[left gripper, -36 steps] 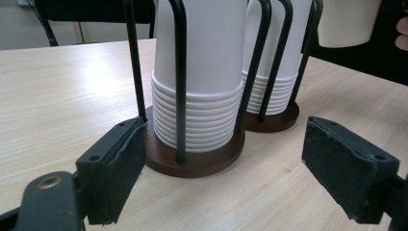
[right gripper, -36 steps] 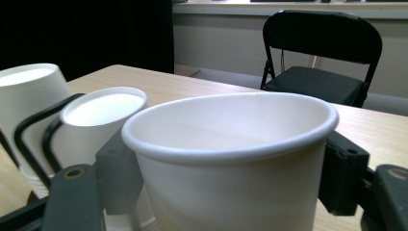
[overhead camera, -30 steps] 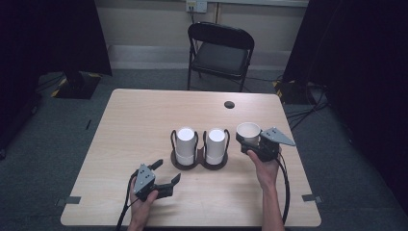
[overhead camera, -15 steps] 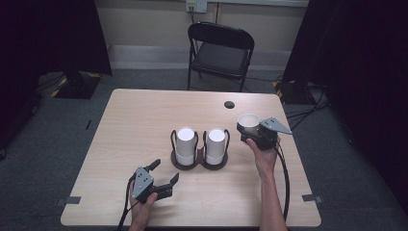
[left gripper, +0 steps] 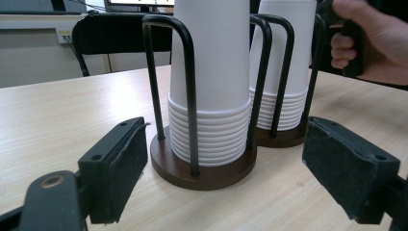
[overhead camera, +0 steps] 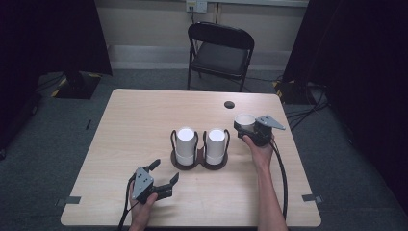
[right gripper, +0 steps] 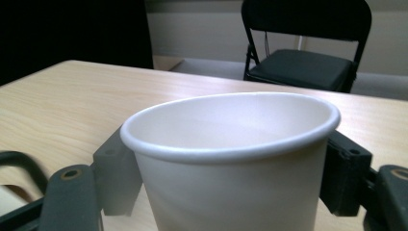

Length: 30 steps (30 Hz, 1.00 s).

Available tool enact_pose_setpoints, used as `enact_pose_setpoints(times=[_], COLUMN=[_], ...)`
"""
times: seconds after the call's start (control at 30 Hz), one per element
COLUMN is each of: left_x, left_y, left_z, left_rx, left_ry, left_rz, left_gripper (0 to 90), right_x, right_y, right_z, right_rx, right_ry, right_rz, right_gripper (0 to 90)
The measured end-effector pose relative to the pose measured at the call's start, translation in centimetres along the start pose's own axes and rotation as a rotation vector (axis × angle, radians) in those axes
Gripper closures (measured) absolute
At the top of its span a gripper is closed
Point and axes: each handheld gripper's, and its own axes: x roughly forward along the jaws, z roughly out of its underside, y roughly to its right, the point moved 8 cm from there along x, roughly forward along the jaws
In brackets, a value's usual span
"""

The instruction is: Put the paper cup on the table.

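Pale wooden table [overhead camera: 144,120]; black folding chair [overhead camera: 220,53] behind.

Table [overhead camera: 144,125] evenly lit from overhead; frame corners dark. Paper cup [right gripper: 231,159] softly blurred in right gripper view.

A black folding chair [overhead camera: 220,52] stands beyond the wooden table [overhead camera: 134,125], on grey carpet [overhead camera: 48,144].

White paper cups [left gripper: 211,72], black wire holder [left gripper: 190,96] on dark brown base, pale wood-grain table [overhead camera: 144,120], black chair [overhead camera: 220,53].
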Motion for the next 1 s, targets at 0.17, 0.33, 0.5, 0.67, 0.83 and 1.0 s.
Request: enact_pose_setpoints(times=[0.17, 0.33, 0.5, 0.67, 0.83, 1.0], left_x=[-0.1, -0.1, -0.1, -0.2, -0.2, -0.2], left_y=[-0.1, 0.0, -0.1, -0.1, 0.0, -0.1], left_z=[0.0, 0.0, 0.0, 0.0, 0.0, 0.0], left_rx=[-0.004, -0.004, -0.008, -0.004, -0.004, -0.009], left_ry=[0.002, 0.009, 0.011, 0.013, 0.012, 0.013], left_rz=[-0.003, -0.002, 0.004, 0.001, -0.002, -0.001], left_gripper=[16.0, 16.0, 16.6, 16.6, 16.6, 16.6], right_x=[1.1, 1.7, 1.9, 1.9, 1.1, 0.3], right_y=[0.5, 0.5, 0.7, 0.6, 0.5, 1.0], right_z=[1.1, 1.8, 2.3, 2.8, 3.1, 3.8], right_rx=[0.038, 0.048, 0.062, 0.049, 0.049, 0.05], right_ry=[-0.021, -0.033, -0.05, -0.061, -0.044, -0.072], right_rz=[0.001, 0.012, 0.019, 0.026, 0.021, 0.024], right_gripper=[22.8, 21.9, 21.5, 21.5, 21.6, 22.9])
